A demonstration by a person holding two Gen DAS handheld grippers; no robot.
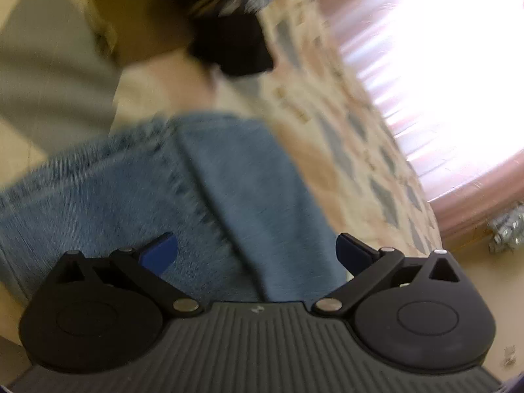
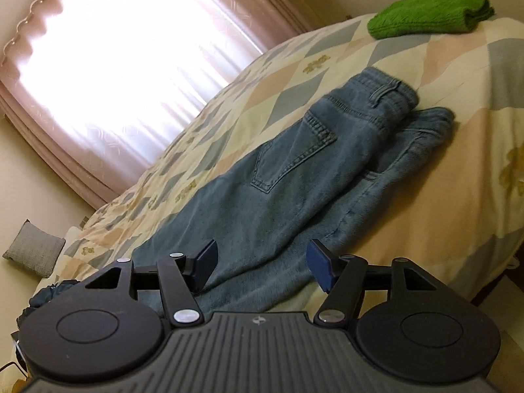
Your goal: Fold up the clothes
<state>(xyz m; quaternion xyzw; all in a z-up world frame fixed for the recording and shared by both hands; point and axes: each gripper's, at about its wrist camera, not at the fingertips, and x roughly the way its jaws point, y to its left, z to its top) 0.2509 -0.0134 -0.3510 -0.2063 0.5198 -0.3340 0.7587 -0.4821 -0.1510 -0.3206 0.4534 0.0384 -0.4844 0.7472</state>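
Jeans lie lengthwise on the bed — waistband far end

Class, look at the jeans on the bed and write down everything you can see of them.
The jeans are light blue denim, washed and soft-looking. They lie flat on the patterned bedspread, folded lengthwise so one leg rests over the other, back side up. A stitched back pocket and a belt loop at the gathered waistband show; the waistband points toward the folded green sweater. The left wrist view, blurred, shows a frayed seam edge. Nothing grips them: neither hand-held gripper is closed on the cloth.
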